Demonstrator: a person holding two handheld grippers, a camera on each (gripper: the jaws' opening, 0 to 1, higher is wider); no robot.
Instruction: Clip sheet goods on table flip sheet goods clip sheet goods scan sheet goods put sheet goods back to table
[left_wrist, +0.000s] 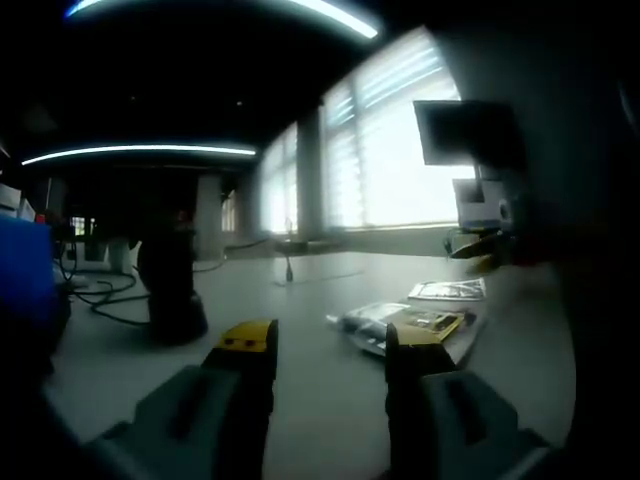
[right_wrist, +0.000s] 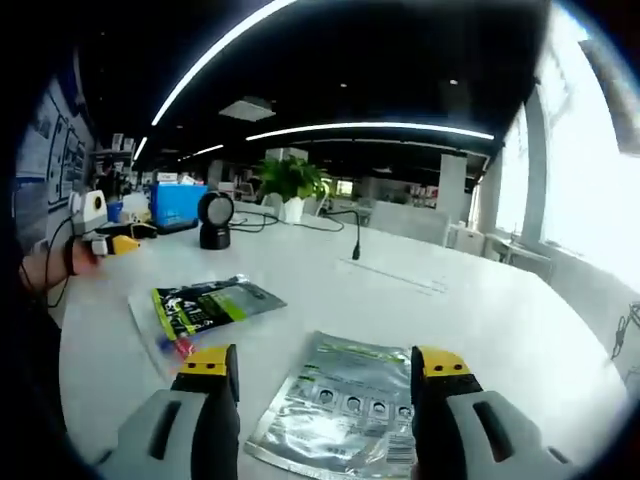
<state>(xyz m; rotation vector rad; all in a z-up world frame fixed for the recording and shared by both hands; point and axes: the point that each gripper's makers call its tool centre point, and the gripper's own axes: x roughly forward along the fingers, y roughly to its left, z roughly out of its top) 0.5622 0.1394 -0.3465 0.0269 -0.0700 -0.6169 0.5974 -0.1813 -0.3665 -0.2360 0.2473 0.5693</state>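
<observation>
Packets lay flat on the tabletop (right_wrist: 480, 300): right gripper (right_wrist: 325, 365) hung released over a silver packet (right_wrist: 345, 410); left gripper (left_wrist: 330, 345), also released, faced bright windows (left_wrist: 390, 150).

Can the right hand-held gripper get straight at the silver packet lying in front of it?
Probably yes. The right hand-held gripper is open, and the silver packet lies flat on the table between its jaws, with nothing over it.

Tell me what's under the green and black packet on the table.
The green and black packet lies on another flat clear packet whose edge sticks out beside it, with a bit of red. The rest underneath is covered.
</observation>
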